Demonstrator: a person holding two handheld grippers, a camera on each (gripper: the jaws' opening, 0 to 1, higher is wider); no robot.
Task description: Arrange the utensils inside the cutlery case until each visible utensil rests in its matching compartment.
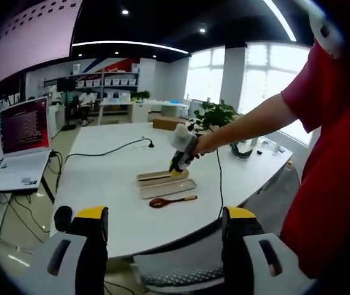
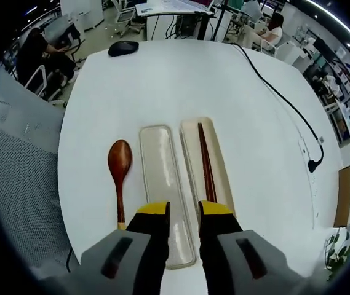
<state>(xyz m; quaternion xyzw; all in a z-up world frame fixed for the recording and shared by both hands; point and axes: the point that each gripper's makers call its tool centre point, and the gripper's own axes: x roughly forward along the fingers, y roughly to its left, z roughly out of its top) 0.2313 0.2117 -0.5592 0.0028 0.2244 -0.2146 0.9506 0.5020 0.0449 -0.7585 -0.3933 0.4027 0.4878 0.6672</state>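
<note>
In the right gripper view a beige cutlery case (image 2: 190,138) lies on the white table with dark chopsticks (image 2: 205,160) lengthwise inside it. Its pale lid (image 2: 161,178) lies alongside on the left, nothing in it. A brown wooden spoon (image 2: 119,167) rests on the table left of the lid. My right gripper (image 2: 184,215) hangs just above the near ends of lid and case, its jaws a narrow gap apart and holding nothing. The left gripper view shows that right gripper (image 1: 181,161) over the case (image 1: 160,177), with the spoon (image 1: 171,200) in front. My left gripper (image 1: 165,224) is wide open, well back from the table.
A black mouse (image 2: 123,48) sits at the table's far end, and a black cable (image 2: 279,92) runs to a plug (image 2: 313,165) on the right. A grey mesh chair (image 2: 15,184) stands beside the table. A laptop (image 1: 24,126) and a person's red shirt (image 1: 331,153) flank the left gripper view.
</note>
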